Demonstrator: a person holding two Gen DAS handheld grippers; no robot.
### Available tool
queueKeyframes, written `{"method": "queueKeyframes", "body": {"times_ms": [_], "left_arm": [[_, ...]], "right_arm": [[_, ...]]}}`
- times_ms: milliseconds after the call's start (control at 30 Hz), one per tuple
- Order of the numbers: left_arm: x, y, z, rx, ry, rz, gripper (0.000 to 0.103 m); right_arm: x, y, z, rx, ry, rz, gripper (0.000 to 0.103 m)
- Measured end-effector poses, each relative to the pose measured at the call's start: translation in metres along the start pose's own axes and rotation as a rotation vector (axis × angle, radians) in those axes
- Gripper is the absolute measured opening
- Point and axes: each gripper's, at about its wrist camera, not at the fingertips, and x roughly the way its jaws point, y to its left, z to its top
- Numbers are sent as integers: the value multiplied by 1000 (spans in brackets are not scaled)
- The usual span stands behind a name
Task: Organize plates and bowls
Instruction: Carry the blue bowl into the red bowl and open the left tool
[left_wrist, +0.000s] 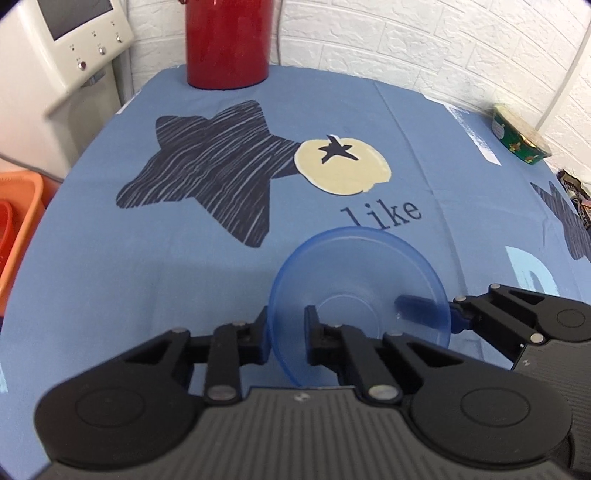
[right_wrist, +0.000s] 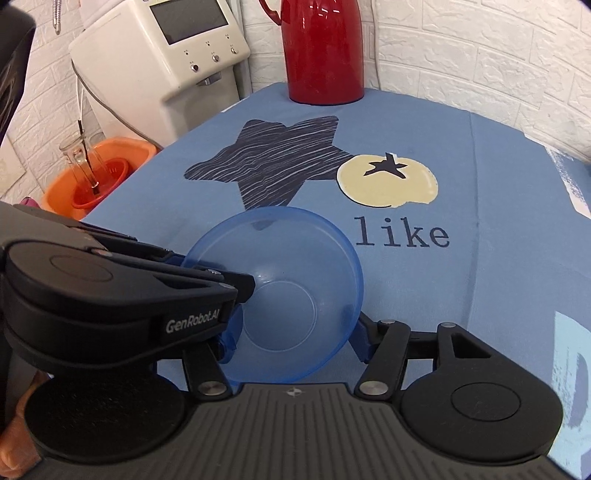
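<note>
On my left wrist camera, the left gripper (left_wrist: 286, 332) has its two fingers narrowed onto the near-left rim of the blue bowl (left_wrist: 360, 295), one finger outside the wall and one inside. The bowl sits on the blue tablecloth (left_wrist: 147, 277), near the printed word "like". My right gripper (left_wrist: 424, 306) comes in from the right, with one finger (left_wrist: 417, 304) showing through the bowl's wall inside and the other outside, pinching that rim. A red jug (left_wrist: 227, 44) stands at the far edge, a green tin (left_wrist: 519, 136) far right.

On my right wrist camera, the right gripper (right_wrist: 291, 334) has the bowl (right_wrist: 280, 291) between its fingers; I cannot tell their grip here. The left gripper (right_wrist: 236, 284) clamps the left rim. An orange basin (right_wrist: 99, 173) sits off the table's left.
</note>
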Motion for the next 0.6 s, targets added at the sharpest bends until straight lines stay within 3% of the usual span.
{"method": "queueKeyframes", "body": {"times_ms": [333, 600], "left_arm": [[-65, -39, -35, 56, -67, -47, 3], [-113, -99, -85, 120, -76, -140, 3]], "right_arm": [[-77, 11, -27, -37, -58, -62, 48], [-154, 3, -79, -20, -62, -150, 48]]}}
